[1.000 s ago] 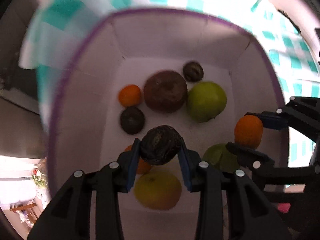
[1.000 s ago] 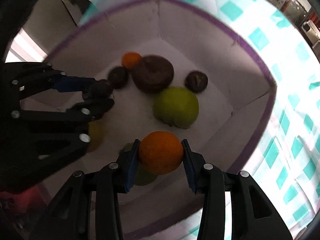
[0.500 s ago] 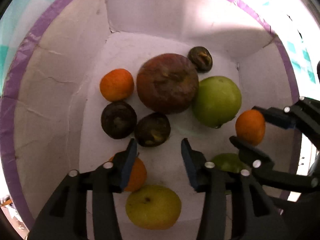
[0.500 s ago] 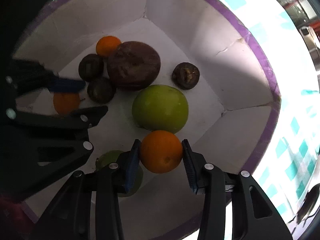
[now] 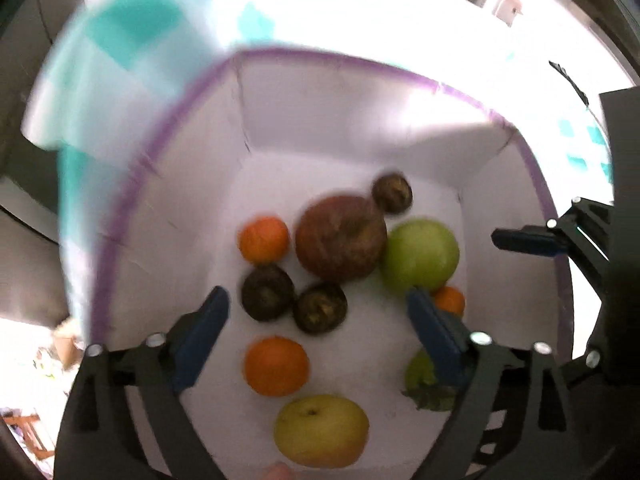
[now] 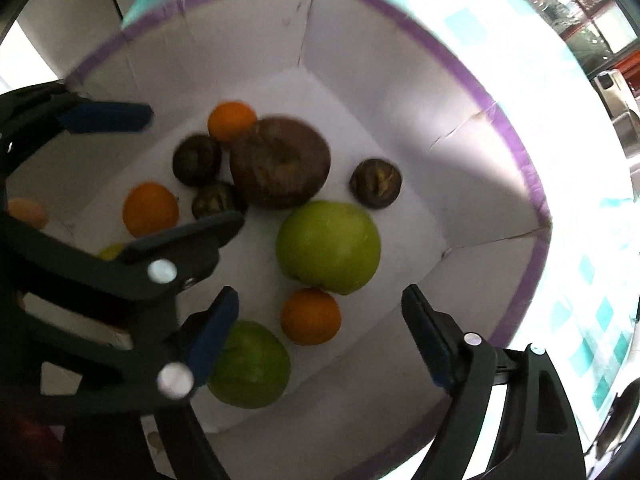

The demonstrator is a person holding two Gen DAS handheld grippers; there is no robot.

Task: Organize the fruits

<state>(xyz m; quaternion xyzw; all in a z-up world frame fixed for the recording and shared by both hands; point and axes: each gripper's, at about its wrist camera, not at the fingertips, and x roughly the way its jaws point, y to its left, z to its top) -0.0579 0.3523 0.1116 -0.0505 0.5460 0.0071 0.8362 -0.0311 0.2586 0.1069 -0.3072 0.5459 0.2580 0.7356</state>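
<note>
A checked teal cloth (image 5: 132, 36) lies under a white box (image 6: 404, 92) with a purple rim. Inside rest the fruits, including a green apple (image 6: 328, 246) touching an orange (image 6: 311, 316). The left gripper (image 5: 316, 326) and right gripper (image 6: 320, 330) both gape wide, holding nothing.

Crowded white box, purple-rimmed walls all round

Bare floor lies at 11 o'clock of the white cardboard box (image 5: 340, 120); the big brown round fruit (image 5: 342, 238) and large green apple (image 5: 420, 254) block the centre (small fruits ring them).
</note>
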